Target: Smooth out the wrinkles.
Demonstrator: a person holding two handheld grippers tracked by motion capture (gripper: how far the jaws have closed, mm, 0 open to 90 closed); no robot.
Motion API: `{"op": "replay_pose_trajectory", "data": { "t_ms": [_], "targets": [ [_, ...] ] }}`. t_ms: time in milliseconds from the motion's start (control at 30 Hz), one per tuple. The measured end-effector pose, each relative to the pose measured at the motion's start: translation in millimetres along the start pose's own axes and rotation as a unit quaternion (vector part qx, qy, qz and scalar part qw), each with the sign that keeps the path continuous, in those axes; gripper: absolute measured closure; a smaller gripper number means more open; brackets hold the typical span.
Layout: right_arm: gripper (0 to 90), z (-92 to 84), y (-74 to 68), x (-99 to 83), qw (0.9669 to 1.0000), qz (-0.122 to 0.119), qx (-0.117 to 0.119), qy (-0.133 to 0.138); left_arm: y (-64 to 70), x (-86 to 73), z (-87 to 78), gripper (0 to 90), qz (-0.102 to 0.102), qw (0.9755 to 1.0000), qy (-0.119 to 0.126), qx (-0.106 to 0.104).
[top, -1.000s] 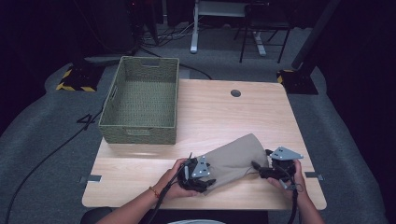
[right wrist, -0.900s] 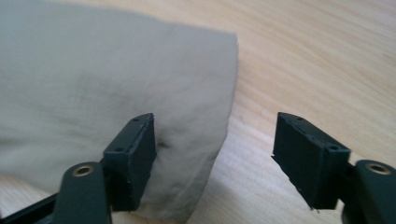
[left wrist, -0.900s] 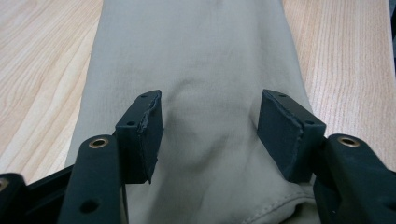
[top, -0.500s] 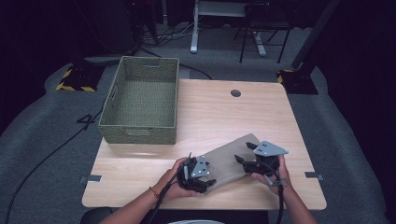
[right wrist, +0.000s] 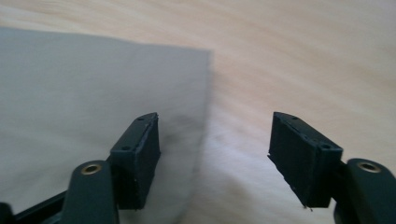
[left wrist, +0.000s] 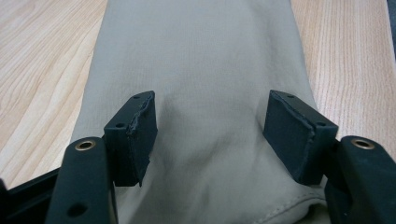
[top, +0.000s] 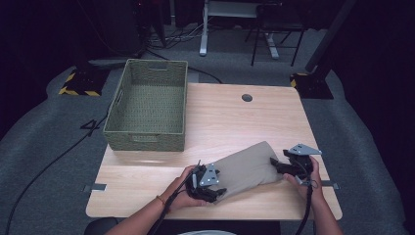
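Note:
A folded beige cloth [top: 247,169] lies slantwise on the wooden table [top: 235,122] near its front edge. My left gripper [top: 219,191] is at the cloth's near left end. Its jaws have just been opening. In the left gripper view the left gripper [left wrist: 210,130] stands open over the cloth [left wrist: 201,70], with both pads clear of the fabric. My right gripper [top: 275,164] is at the cloth's right end. Its jaws have just been closing a little, but the right gripper [right wrist: 215,154] is open. One pad is over the cloth's edge [right wrist: 93,84], the other over bare wood.
A green woven basket [top: 147,142] stands at the table's back left, with nothing seen inside. A round cable hole [top: 247,98] sits near the far edge. Beyond the table are grey carpet, cables and chair legs.
The right gripper swung left over the cloth's end, then came back to its right edge. The left hand stayed put at the near left end.

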State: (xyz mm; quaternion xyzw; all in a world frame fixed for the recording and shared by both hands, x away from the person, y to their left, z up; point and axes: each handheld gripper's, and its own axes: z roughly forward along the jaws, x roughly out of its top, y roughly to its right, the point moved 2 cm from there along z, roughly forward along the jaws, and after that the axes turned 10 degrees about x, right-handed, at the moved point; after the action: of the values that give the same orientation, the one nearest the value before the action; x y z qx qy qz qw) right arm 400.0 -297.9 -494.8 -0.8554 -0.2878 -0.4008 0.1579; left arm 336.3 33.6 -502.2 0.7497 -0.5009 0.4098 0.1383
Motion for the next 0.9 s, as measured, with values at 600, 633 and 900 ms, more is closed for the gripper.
{"op": "replay_pose_trajectory", "data": {
  "t_ms": [600, 633, 900],
  "targets": [
    [29.9, 20.7, -69.9, 17.6, 0.9905, -0.103, 0.09, 0.008, 4.8, 0.0, -0.9, 35.3, 0.027, 0.9995, 0.004, 0.016],
    [28.2, 18.0, -61.6, 14.4, 0.9925, -0.087, 0.085, 0.009, 5.2, 0.0, -0.8, 35.3, 0.028, 0.9995, 0.004, 0.016],
    [33.6, -9.3, 7.9, -9.1, 0.9984, -0.012, -0.055, -0.01, 6.2, 0.3, -0.6, 35.3, 0.031, 0.9993, 0.004, 0.018]
  ]
}}
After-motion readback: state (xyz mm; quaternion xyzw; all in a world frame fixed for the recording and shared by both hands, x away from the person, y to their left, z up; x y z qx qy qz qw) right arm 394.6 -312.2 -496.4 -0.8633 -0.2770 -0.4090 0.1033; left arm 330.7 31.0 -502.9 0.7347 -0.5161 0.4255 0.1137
